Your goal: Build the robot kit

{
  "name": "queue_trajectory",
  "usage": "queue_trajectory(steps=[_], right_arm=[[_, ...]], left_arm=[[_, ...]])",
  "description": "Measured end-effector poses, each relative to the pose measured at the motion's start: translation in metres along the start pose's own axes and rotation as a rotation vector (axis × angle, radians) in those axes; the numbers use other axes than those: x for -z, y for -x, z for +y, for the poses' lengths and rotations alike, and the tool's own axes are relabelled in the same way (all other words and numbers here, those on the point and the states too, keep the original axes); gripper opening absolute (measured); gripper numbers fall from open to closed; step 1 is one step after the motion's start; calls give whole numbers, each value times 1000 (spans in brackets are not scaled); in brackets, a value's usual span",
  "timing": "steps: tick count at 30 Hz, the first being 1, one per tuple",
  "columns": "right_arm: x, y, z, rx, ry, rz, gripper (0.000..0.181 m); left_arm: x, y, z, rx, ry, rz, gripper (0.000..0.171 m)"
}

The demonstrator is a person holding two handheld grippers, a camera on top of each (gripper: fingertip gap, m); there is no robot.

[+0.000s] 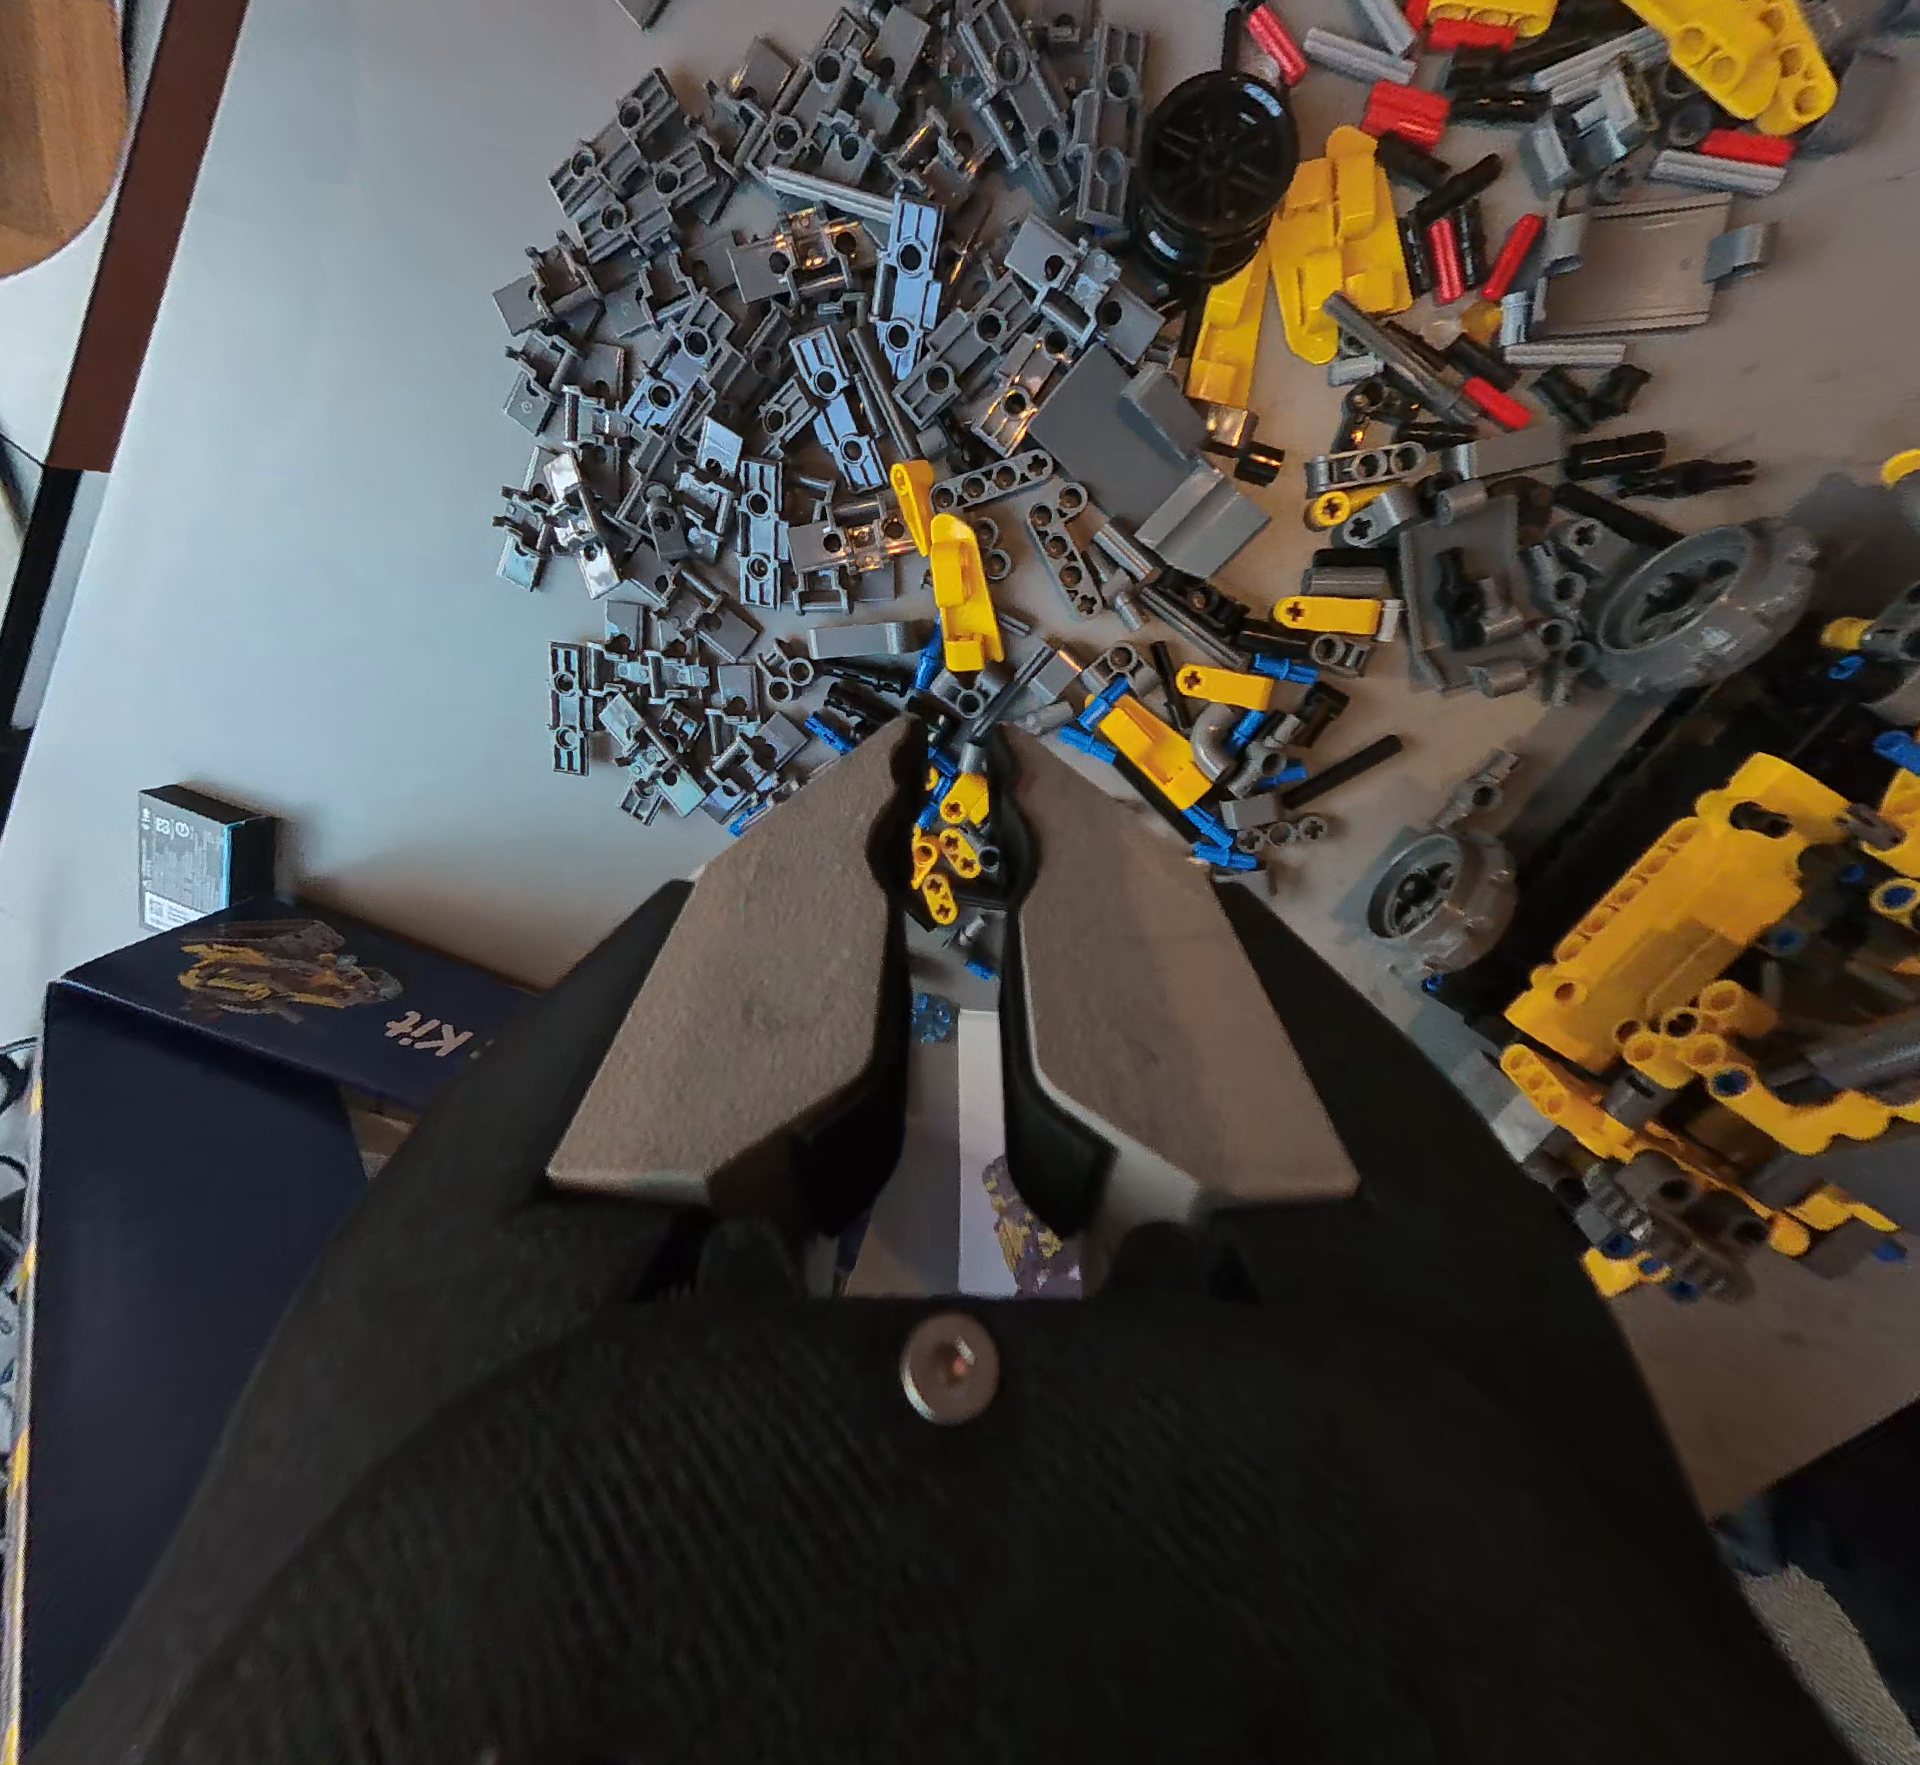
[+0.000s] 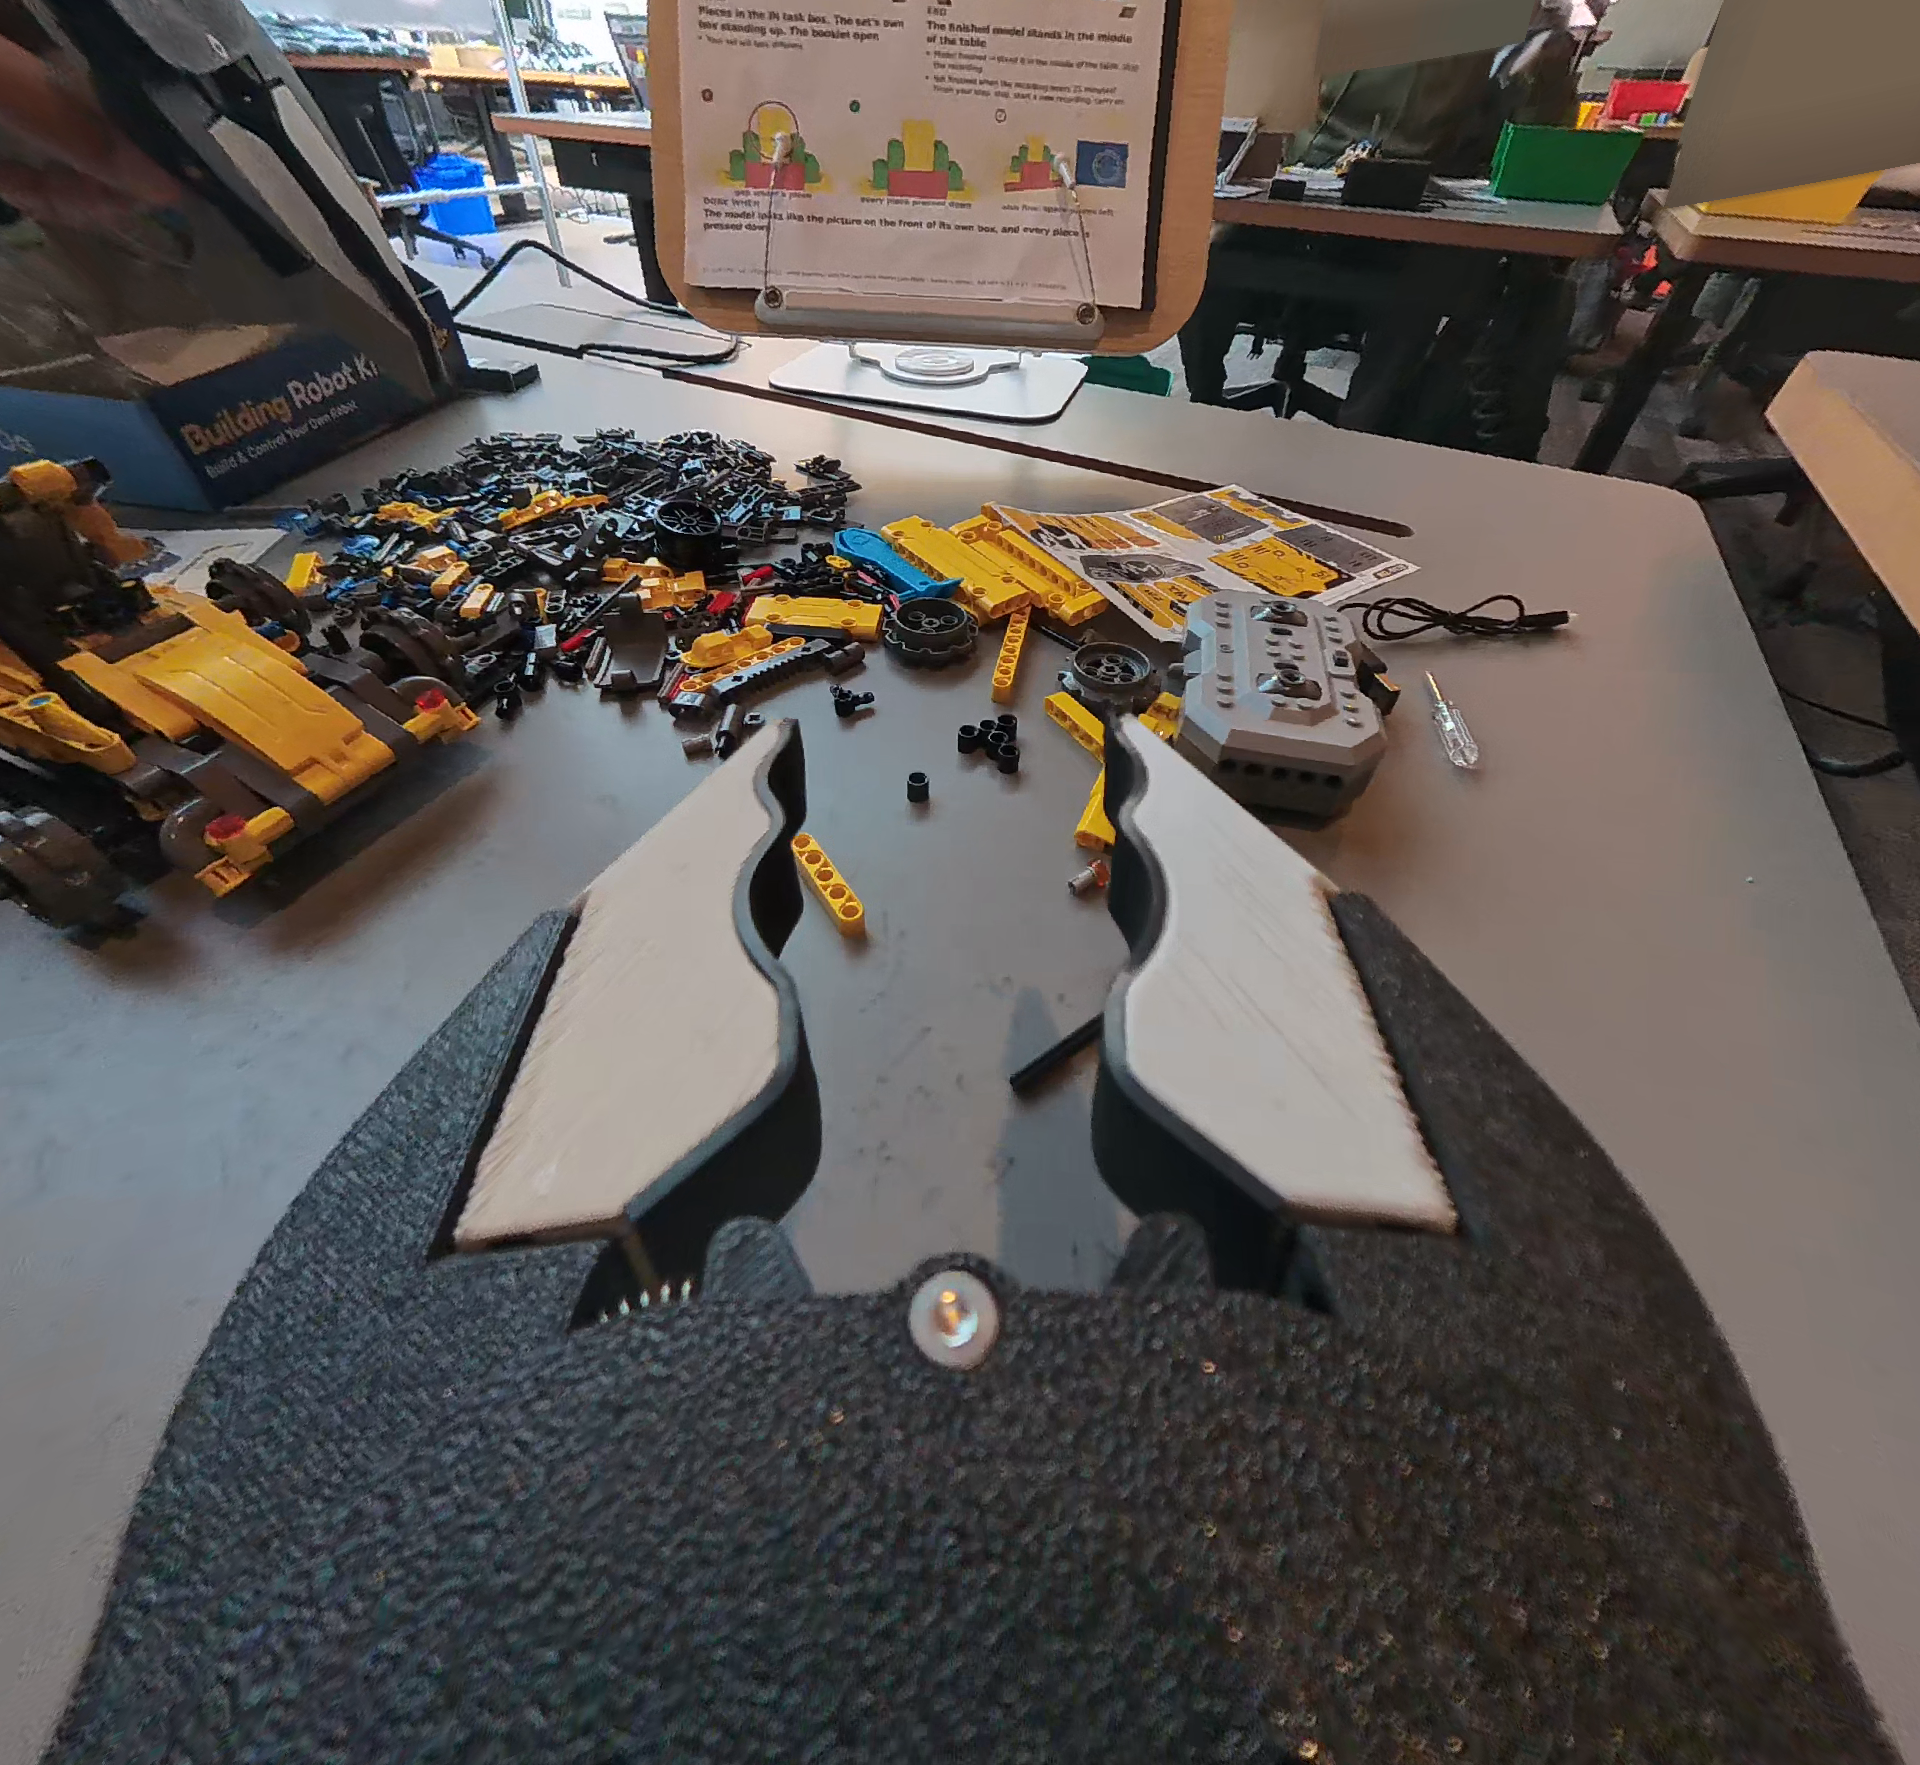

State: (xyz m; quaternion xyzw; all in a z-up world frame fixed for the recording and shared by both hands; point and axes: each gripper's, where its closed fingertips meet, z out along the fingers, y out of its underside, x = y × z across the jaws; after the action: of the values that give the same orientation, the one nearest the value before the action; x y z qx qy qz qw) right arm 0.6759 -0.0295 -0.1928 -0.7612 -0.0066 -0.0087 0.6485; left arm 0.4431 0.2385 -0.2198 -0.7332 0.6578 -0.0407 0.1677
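In the left wrist view my left gripper (image 1: pixel 951 733) points down over a heap of loose building pieces on a grey table (image 1: pixel 312 468). Its jaws stand a narrow gap apart. A small grey pin (image 1: pixel 974 757) and small yellow links (image 1: pixel 948 848) show in the gap; I cannot tell whether anything is gripped. A yellow piece (image 1: pixel 964 593) lies just beyond the tips. In the right wrist view my right gripper (image 2: pixel 951 739) is open and empty, low over the table (image 2: pixel 1558 936). A short yellow beam (image 2: pixel 828 884), small black bushes (image 2: pixel 992 744) and a black axle (image 2: pixel 1055 1050) lie between its fingers.
A half-built yellow vehicle (image 2: pixel 208 707) stands left, also at the right of the left wrist view (image 1: pixel 1714 1040). A grey block with studs (image 2: pixel 1283 697), cable (image 2: pixel 1455 619) and screwdriver (image 2: pixel 1449 733) lie right. A dark blue box (image 1: pixel 208 1144), a dark grey pile (image 1: pixel 779 365) and a paper stand (image 2: pixel 925 105) are near. Spacing between my two grippers at the tips: around 35 cm. From my left tips it is roughly 6 cm to the yellow piece (image 1: pixel 964 593); from my right, 35 cm.
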Motion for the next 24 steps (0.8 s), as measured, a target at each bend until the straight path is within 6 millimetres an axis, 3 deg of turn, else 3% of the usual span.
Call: queue_trajectory(steps=[7,13,24], right_arm=[[-1,7,0,56,7,-5,55],[2,15,-6,87,-33,-36,54],[13,18,-20,16,-131,-104,53]], left_arm=[[-3,15,24,53,60,-9,8],[-28,25,58,108,246,-25,7],[-43,32,85,119,388,-69,6]])
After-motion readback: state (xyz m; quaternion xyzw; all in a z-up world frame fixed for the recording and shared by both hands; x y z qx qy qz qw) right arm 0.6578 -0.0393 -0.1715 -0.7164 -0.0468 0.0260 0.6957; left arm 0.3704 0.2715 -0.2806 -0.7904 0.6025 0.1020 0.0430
